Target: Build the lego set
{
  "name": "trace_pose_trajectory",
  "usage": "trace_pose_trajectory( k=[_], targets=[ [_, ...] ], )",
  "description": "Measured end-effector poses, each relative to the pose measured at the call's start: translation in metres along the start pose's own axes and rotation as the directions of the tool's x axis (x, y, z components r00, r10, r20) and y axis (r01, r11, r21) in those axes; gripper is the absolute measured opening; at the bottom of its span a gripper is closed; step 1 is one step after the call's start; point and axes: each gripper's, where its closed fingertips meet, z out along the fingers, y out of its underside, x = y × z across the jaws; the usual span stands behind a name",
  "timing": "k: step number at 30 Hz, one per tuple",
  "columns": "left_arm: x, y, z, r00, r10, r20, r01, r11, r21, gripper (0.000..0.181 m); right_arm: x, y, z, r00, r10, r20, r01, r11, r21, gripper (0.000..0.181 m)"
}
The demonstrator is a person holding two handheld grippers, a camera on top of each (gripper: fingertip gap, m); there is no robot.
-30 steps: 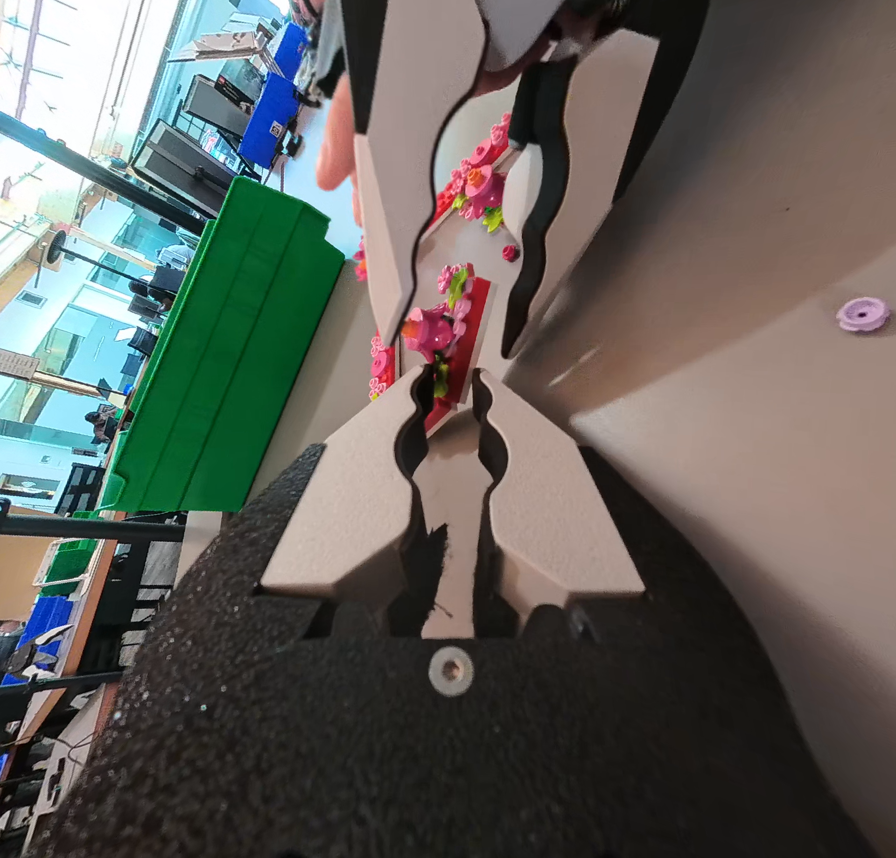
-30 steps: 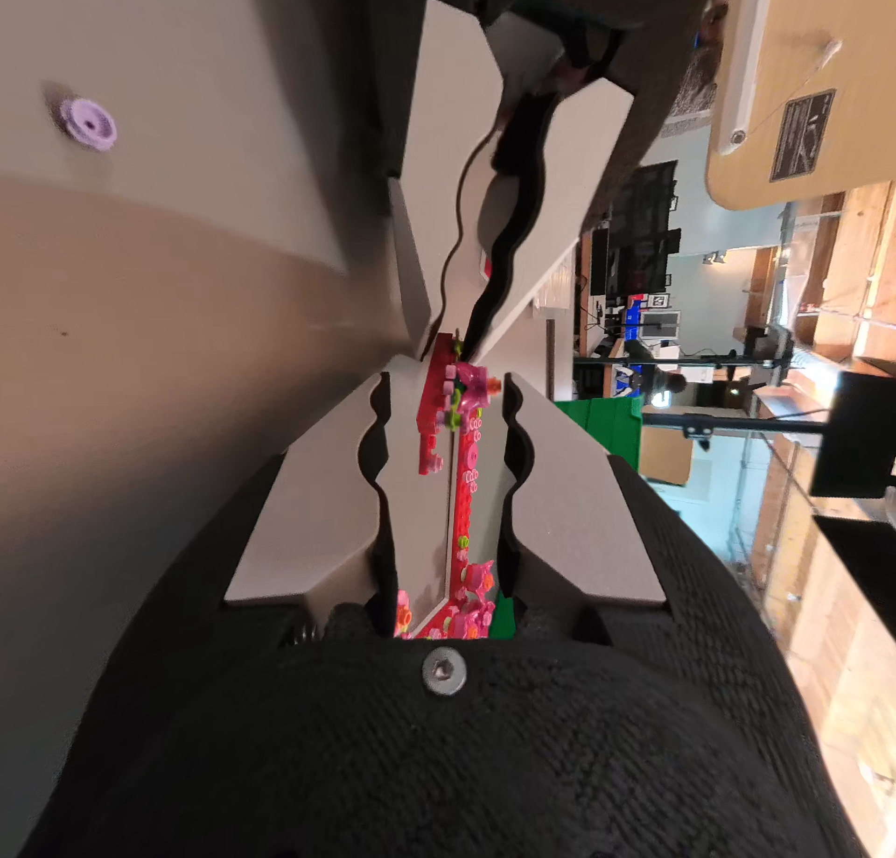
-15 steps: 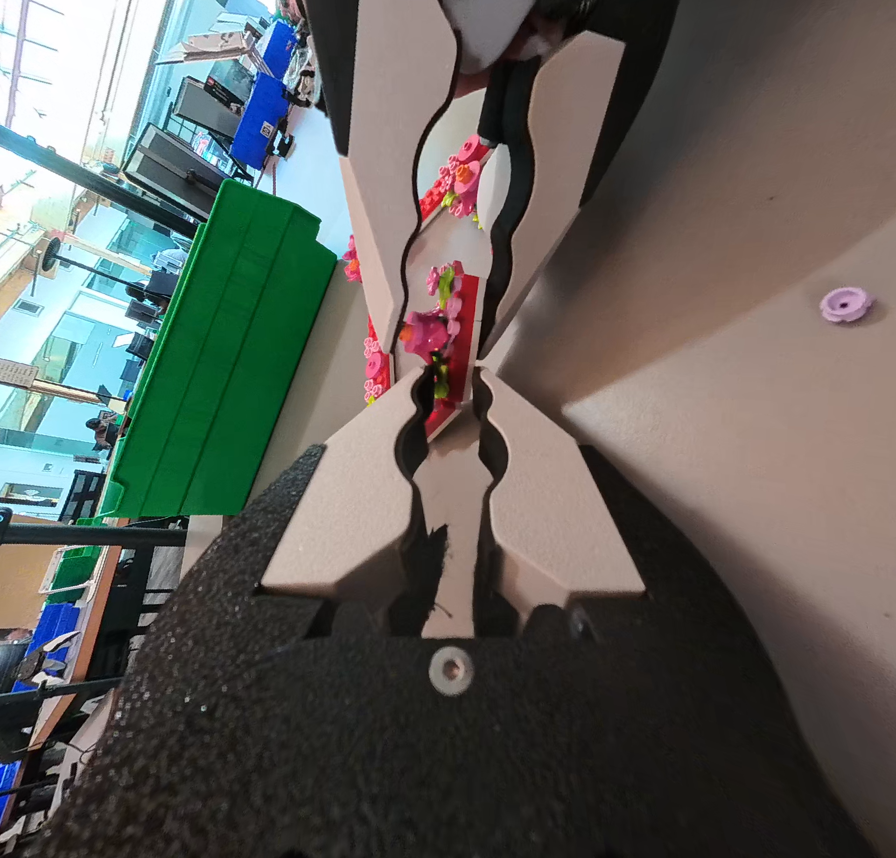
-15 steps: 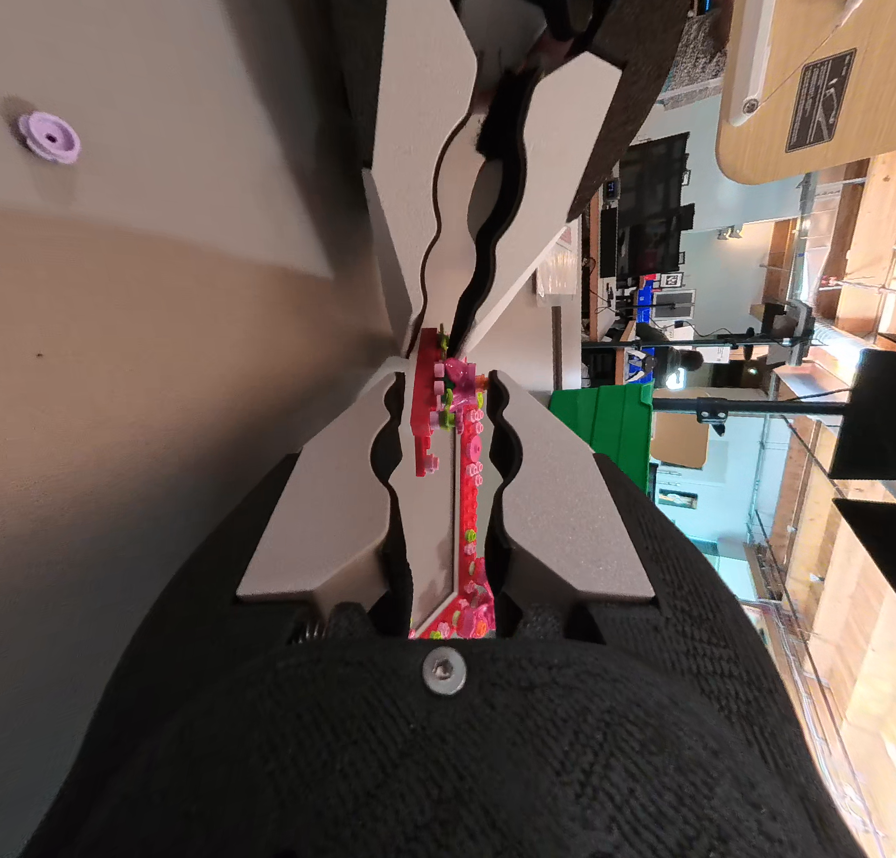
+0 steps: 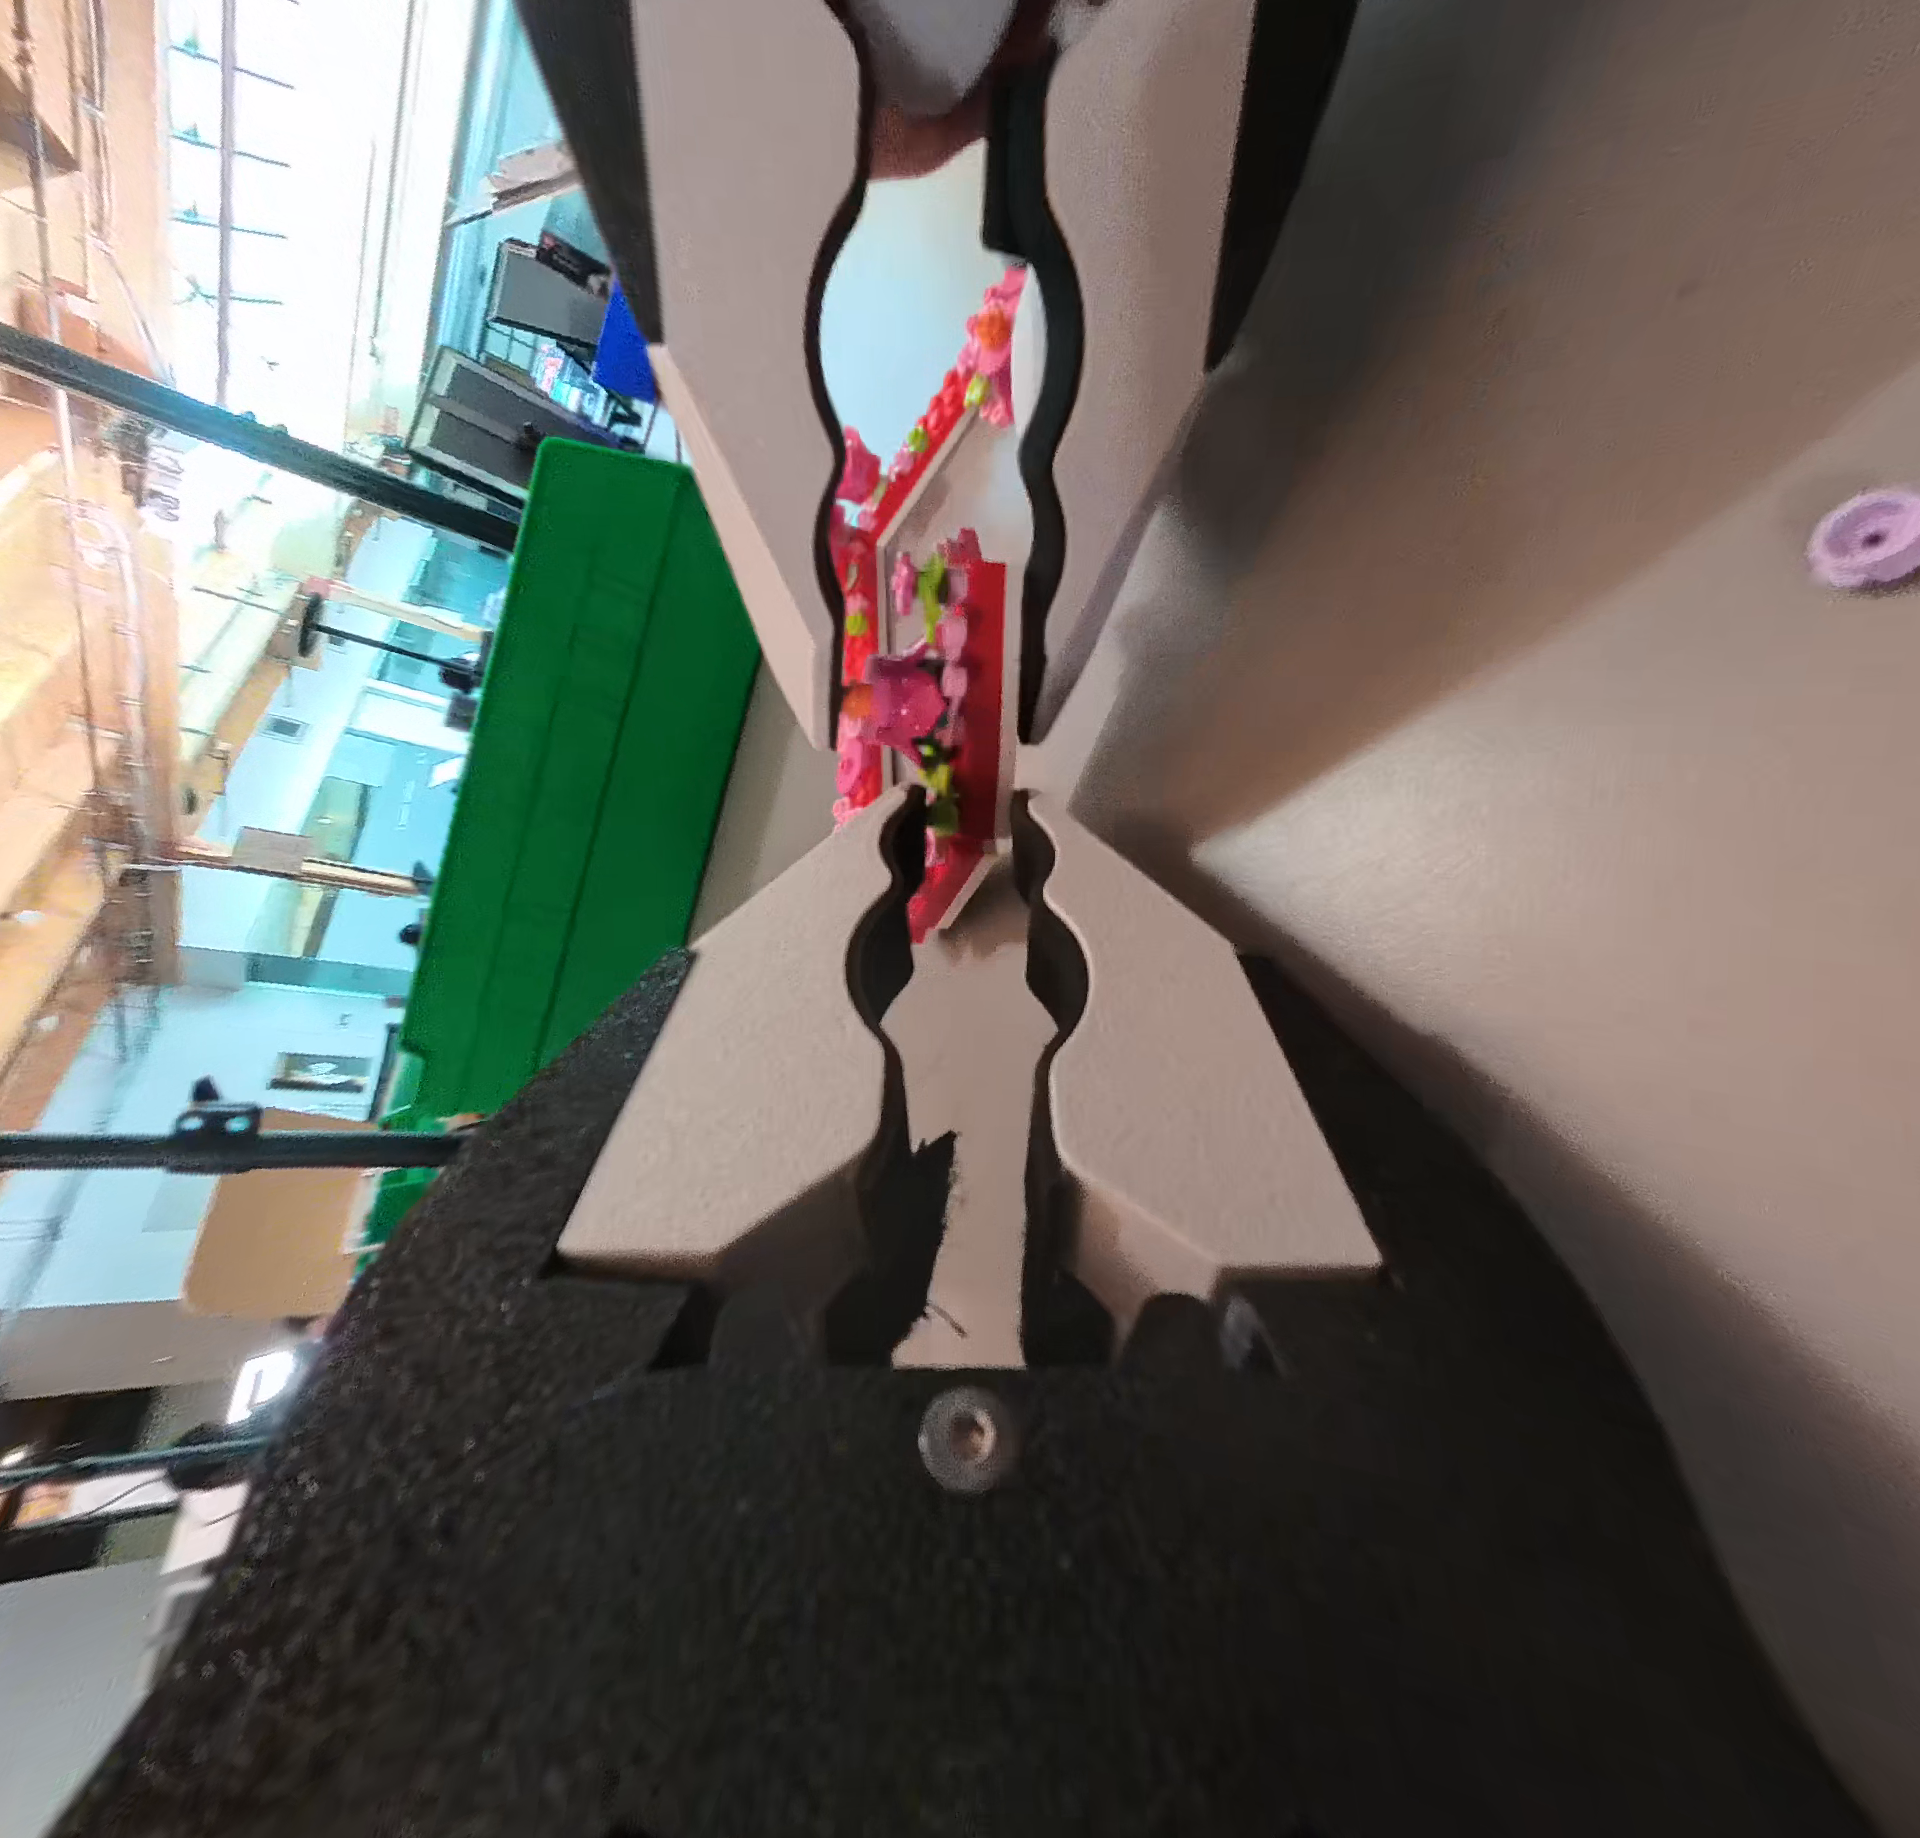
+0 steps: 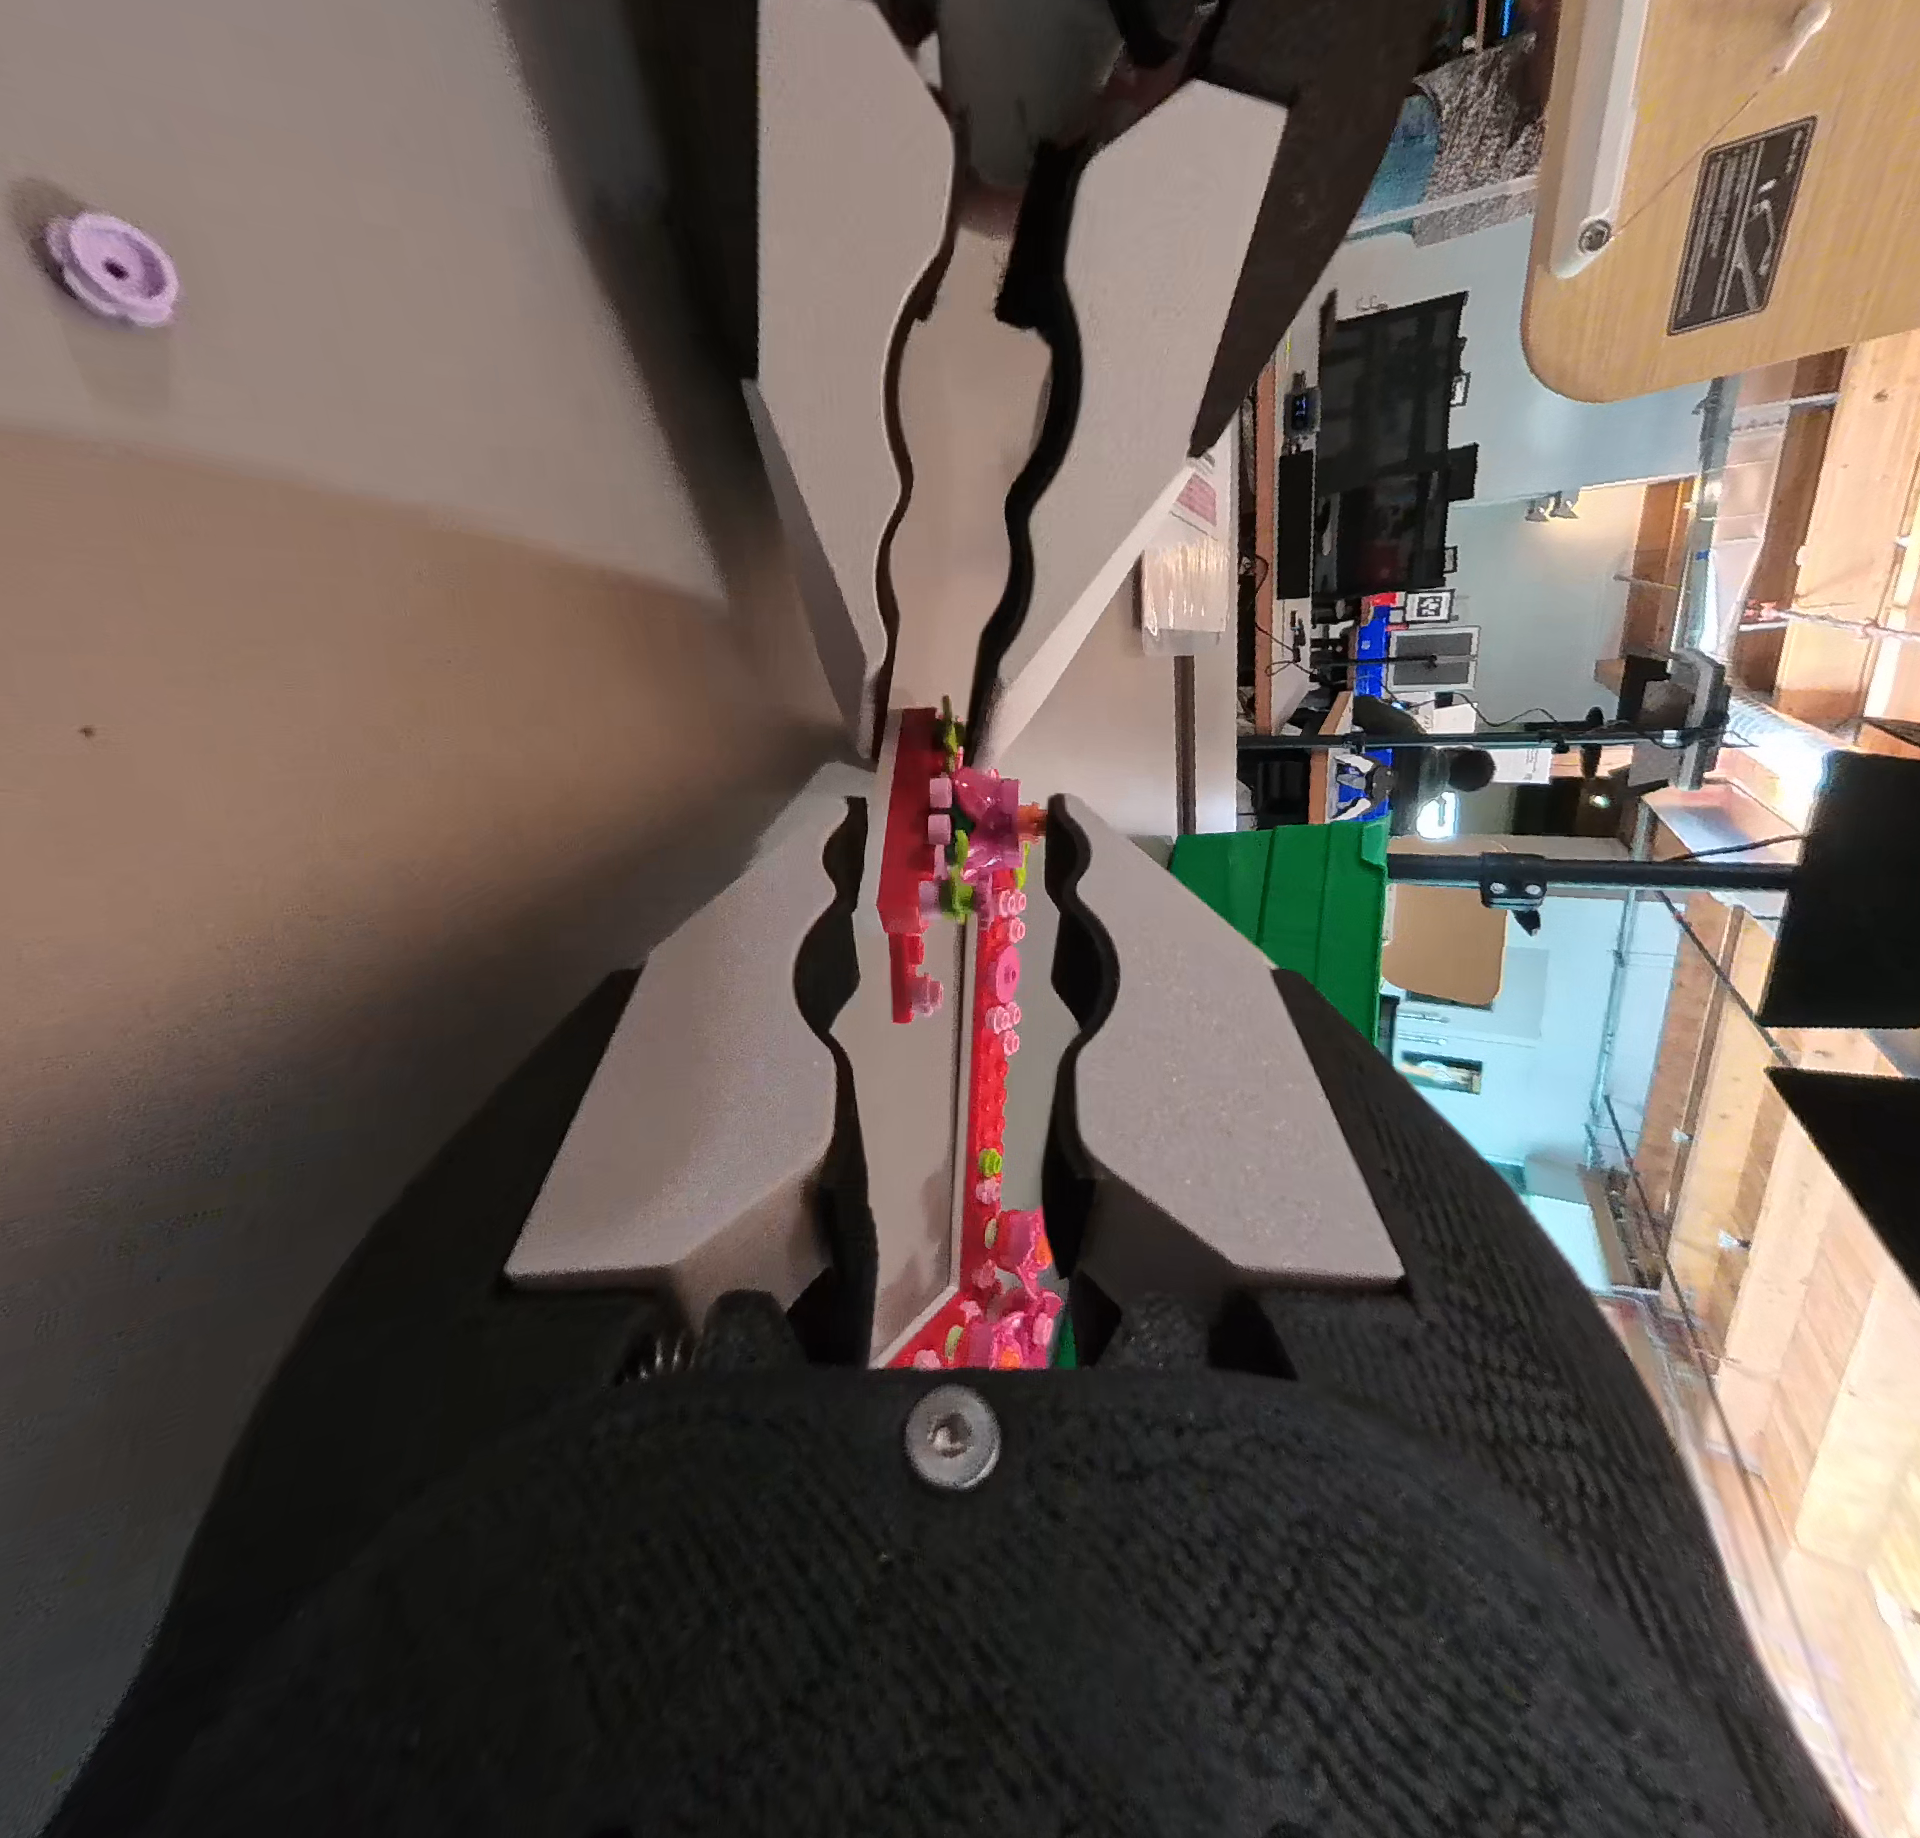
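Observation:
A small red lego plate with pink flowers and green leaves is held above the grey table. My left gripper is shut on one end of it; in the right wrist view this gripper comes in from above, pinching the plate's far end. My right gripper faces it tip to tip, and its fingers close around the plate and its pink flower. In the left wrist view the right gripper comes in from the top. A larger red frame with flowers lies on the table behind; it also shows in the right wrist view.
A loose lilac round piece lies on the table to one side, also in the right wrist view. A green bin stands at the table's far edge, also in the right wrist view. Workshop furniture lies beyond. My left and right fingertips are right by each other.
The two grippers have come together tip to tip. The right gripper's fingers have narrowed around the flowered red plate that the left gripper holds.

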Motion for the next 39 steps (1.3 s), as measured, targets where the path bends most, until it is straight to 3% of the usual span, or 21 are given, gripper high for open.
trace_pose_trajectory(
  k=[7, 17, 23, 28, 32, 34, 36, 39],
  targets=[
    [-0.009, 0.002, -0.003, 0.996, -0.089, 0.014, 0.089, 0.996, 0.013, 0.024, 0.002, 0.001, -0.001, 1.0, 0.006, -0.009, -0.006, 1.0, -0.003, 0.034],
    [-0.021, -0.012, -0.012, 0.987, -0.16, 0.015, 0.158, 0.984, 0.087, 0.034, -0.009, 0.0, 0.0, 0.989, -0.151, 0.01, 0.151, 0.988, -0.014, 0.04],
    [-0.028, -0.013, -0.028, 0.961, -0.274, -0.023, 0.274, 0.961, 0.018, 0.039, -0.012, -0.009, -0.012, 0.982, -0.183, 0.045, 0.18, 0.982, 0.056, 0.051],
    [-0.059, -0.039, -0.07, 0.855, -0.518, 0.031, 0.512, 0.852, 0.107, 0.046, -0.013, -0.024, -0.029, 0.982, -0.152, 0.112, 0.14, 0.984, 0.113, 0.06],
    [-0.077, -0.053, -0.118, 0.661, -0.745, 0.088, 0.701, 0.655, 0.282, 0.056, 0.011, -0.041, -0.051, 0.996, 0.02, 0.087, -0.04, 0.969, 0.242, 0.061],
    [-0.077, -0.055, -0.146, 0.598, -0.786, 0.157, 0.706, 0.61, 0.361, 0.062, 0.032, -0.047, -0.064, 0.981, 0.182, 0.066, -0.194, 0.914, 0.357, 0.06],
    [-0.068, -0.053, -0.174, 0.59, -0.757, 0.282, 0.66, 0.653, 0.371, 0.059, 0.054, -0.041, -0.076, 0.914, 0.399, 0.072, -0.385, 0.8, 0.461, 0.061],
    [-0.046, -0.045, -0.21, 0.569, -0.685, 0.455, 0.609, 0.723, 0.326, 0.059, 0.093, -0.002, -0.099, 0.705, 0.706, -0.062, -0.523, 0.577, 0.627, 0.059]
  ],
)
